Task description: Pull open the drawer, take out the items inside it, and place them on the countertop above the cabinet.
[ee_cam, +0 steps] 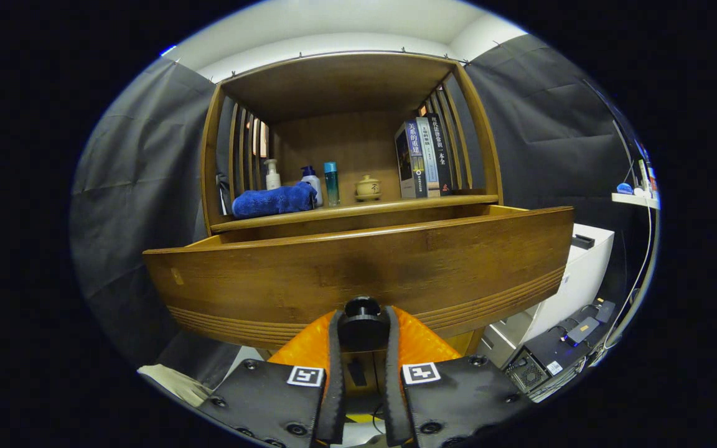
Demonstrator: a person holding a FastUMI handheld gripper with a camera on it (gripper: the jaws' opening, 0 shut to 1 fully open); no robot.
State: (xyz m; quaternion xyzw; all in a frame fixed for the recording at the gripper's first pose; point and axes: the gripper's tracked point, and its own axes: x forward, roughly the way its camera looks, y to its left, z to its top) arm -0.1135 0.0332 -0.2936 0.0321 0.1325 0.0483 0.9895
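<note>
I have the gripper clamped on the dark round knob of the wooden drawer, both fingers pressing its sides. The drawer front stands pulled out from the cabinet; I cannot see its inside from here. On the countertop above sit a folded blue towel, three bottles, a small lidded pot and upright books.
</note>
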